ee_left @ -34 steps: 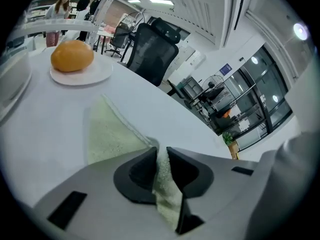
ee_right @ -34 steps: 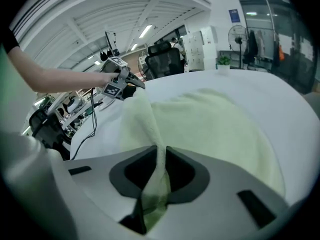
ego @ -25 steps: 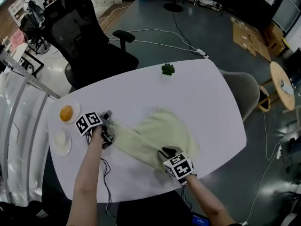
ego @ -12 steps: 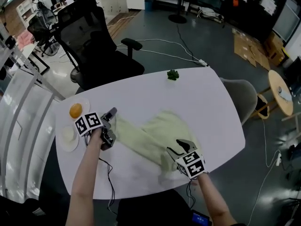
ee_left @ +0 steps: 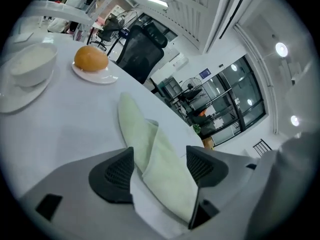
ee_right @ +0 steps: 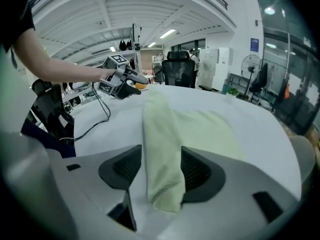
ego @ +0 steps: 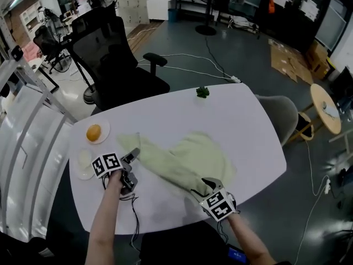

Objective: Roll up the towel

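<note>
Towel (ego: 193,156) lies loose on white table (ego: 237,109), roll still to come

Left gripper (ee_left: 157,166) and right gripper (ee_right: 159,166) have just been opening and stand wide, each with a slack end of the pale green terry cloth between its jaws. Folded into a long band with a broader flap behind, it seems ready for rolling; the next move needs a fresh pinch at one end.
</note>
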`<state>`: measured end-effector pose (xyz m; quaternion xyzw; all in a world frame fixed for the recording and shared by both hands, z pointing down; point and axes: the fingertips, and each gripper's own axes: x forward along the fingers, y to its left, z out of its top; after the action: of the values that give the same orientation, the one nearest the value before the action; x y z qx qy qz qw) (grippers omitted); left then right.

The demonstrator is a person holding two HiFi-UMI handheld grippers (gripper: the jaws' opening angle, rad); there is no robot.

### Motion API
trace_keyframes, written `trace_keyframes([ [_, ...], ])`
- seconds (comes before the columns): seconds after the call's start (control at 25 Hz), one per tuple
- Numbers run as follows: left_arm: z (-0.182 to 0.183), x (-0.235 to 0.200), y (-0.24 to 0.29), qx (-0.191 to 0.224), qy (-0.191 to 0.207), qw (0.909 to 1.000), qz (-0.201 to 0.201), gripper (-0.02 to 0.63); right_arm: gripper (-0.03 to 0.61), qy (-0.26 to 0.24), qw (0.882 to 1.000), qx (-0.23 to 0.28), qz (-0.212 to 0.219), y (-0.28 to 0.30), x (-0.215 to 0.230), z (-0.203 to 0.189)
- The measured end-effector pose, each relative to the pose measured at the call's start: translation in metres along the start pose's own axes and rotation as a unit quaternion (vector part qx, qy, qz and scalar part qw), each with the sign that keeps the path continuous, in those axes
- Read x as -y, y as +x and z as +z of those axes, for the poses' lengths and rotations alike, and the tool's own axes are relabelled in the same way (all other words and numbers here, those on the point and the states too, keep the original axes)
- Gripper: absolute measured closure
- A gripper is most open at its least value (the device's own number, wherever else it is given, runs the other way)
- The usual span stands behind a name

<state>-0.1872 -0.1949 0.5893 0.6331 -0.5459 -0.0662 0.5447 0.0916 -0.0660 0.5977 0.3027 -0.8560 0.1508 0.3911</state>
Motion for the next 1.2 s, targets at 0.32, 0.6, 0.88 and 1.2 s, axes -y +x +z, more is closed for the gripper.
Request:
trace_keyframes([
  [0.32, -0.031, -0.016, 0.027, -0.034, -0.010, 0.9988, 0.034, 0.292, 0.316, -0.028, 0.999, -0.043, -0.006, 0.017, -0.017, -0.038],
  [0.6, -0.040, -0.029, 0.048, -0.034, 0.004, 0.9955, 0.089, 0.460, 0.384, -0.081, 0.992, -0.082, -0.047, 0.030, -0.007, -0.058],
  [0.88, -0.031, -0.016, 0.042, -0.022, 0.010, 0.9963, 0.083, 0.546, 0.515, -0.072, 0.994, -0.074, -0.041, 0.015, -0.006, -0.050],
  [1.2, -0.023, -0.019, 0.009, -0.016, 0.027, 0.9961, 0.083, 0.556, 0.529, -0.054, 0.996, -0.062, 0.023, 0.006, -0.047, -0.042],
])
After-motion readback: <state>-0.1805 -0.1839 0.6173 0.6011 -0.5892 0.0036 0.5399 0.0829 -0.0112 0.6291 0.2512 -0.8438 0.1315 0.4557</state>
